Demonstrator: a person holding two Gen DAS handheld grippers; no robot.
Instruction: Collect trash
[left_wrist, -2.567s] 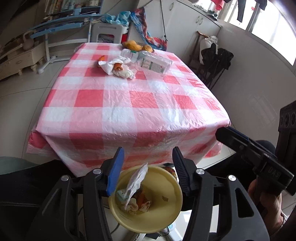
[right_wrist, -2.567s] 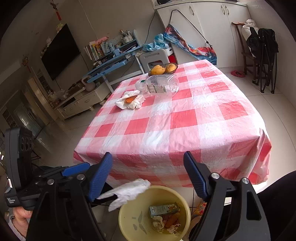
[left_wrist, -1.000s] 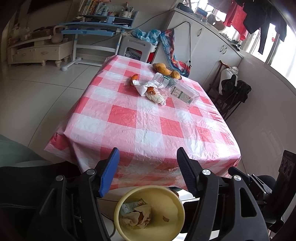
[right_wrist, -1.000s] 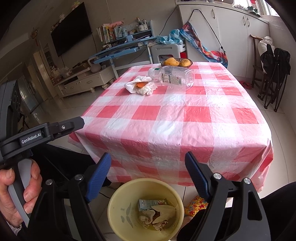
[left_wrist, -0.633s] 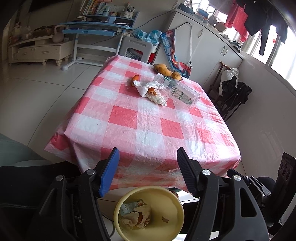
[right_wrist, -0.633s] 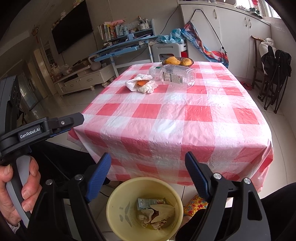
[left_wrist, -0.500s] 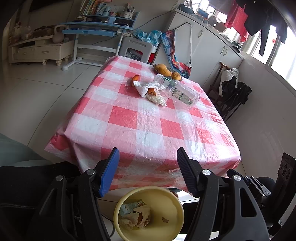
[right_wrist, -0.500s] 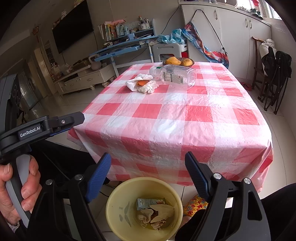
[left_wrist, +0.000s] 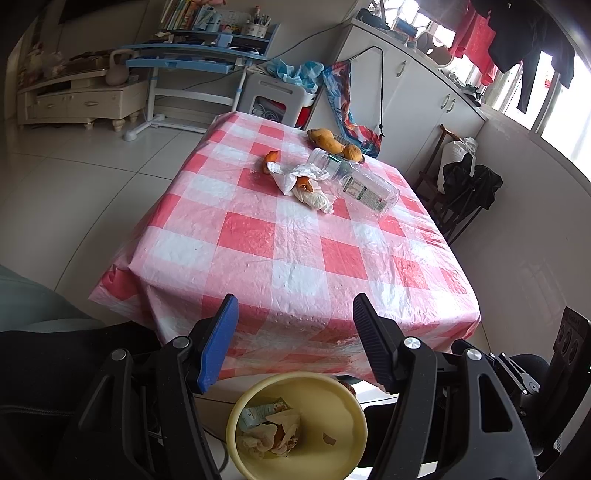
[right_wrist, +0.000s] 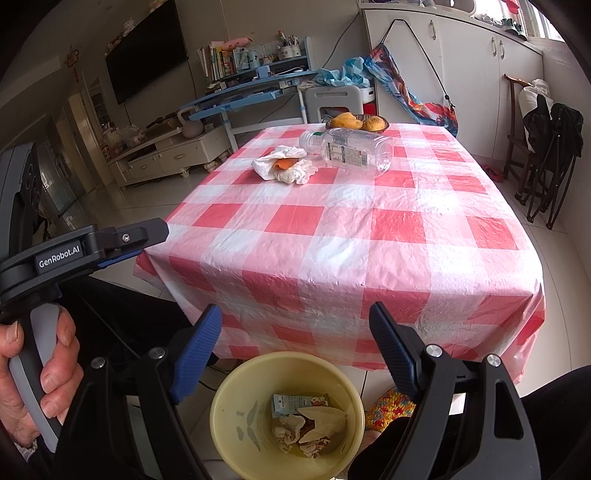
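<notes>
Crumpled white tissue trash (right_wrist: 314, 432) now lies in the yellow plastic bin (right_wrist: 236, 402); I hold both hand-held grippers (left_wrist: 291, 343) (right_wrist: 295, 350) released, empty; bench (right_wrist: 343, 236) litter remains.

Daylit room, white cabinets (right_wrist: 472, 55), tiled floor (left_wrist: 74, 192)

A: Landmark is the square table with red-and-white checked plastic cloth (right_wrist: 343, 236). Free room?

B: Whole near half of it is bare cloth, open passage from the near edge inward.

A: Obstacles?

B: Far half: crumpled white tissue wad with orange peel (right_wrist: 286, 166), clear plastic bottle lying on its side (right_wrist: 351, 149) just beside it, dark bowl of yellow-orange fruit (right_wrist: 360, 122) at the far edge behind the bottle.

A: Below the near edge?

B: Round yellow plastic bin (right_wrist: 236, 417) on the floor, mouth open upward, trash at the bottom.

A: Sides?

B: Left hand (right_wrist: 33, 376) on a black gripper handle, left of the near corner. Dark folding chair (right_wrist: 550, 155) off the right side.
</notes>
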